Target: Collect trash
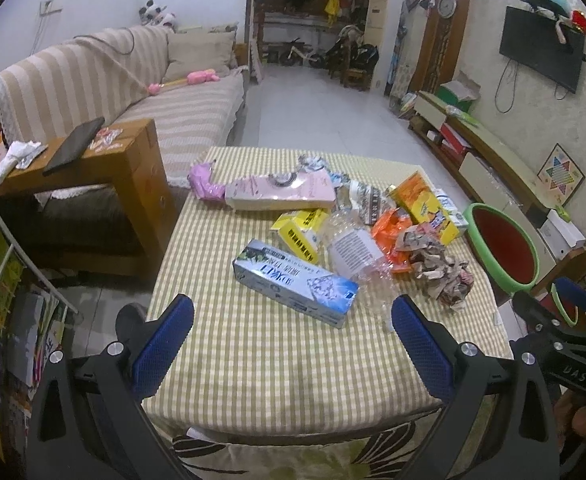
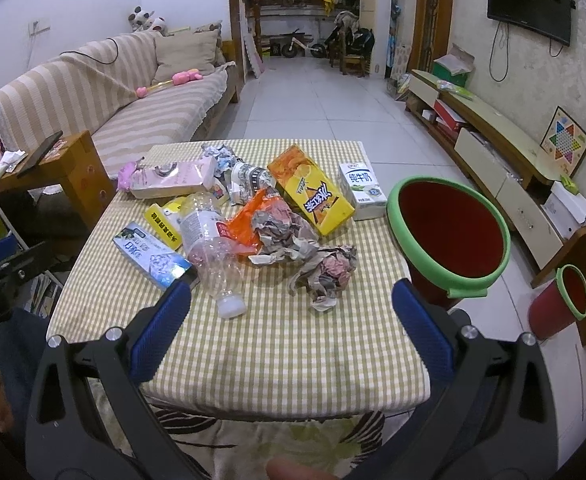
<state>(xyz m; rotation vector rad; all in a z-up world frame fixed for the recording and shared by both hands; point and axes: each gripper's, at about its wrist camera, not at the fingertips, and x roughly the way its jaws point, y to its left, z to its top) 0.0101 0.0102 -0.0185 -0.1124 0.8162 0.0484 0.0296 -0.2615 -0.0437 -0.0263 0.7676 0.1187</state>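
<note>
Table [image 2: 253, 352] near edge bare, bin [image 2: 453, 276] right.

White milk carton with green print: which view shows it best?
The right wrist view: the white milk carton with green print stands unobstructed beside the yellow snack box. The left wrist view shows only a sliver behind that box.

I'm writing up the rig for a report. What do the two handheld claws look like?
Both look alike. The left claw and the right claw each have two black skeletal arms with cut-out slots, silver round bolts at the joints, and blue pads with a fine dotted texture. In the left view, the right claw's body bears small white letters. No cables or sleeves show.
</note>
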